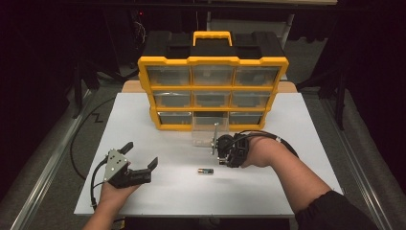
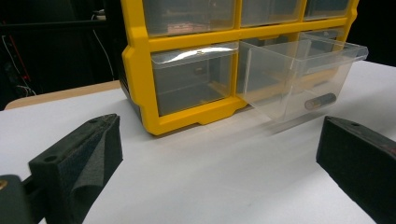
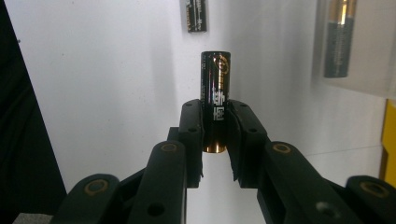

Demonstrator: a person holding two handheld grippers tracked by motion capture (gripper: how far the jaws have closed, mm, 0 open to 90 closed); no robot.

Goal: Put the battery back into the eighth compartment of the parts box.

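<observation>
We see the right hand-held gripper [image 3: 215, 135] pinching a battery [image 3: 215, 88] above the bench [image 1: 143, 120]; the left hand-held gripper [image 1: 141, 160] rests spread wide.

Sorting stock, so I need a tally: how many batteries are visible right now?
3. One battery is clamped in the right hand-held gripper, one lies loose on the table, one is inside the pulled-out drawer. Other drawers may hide more.
</observation>
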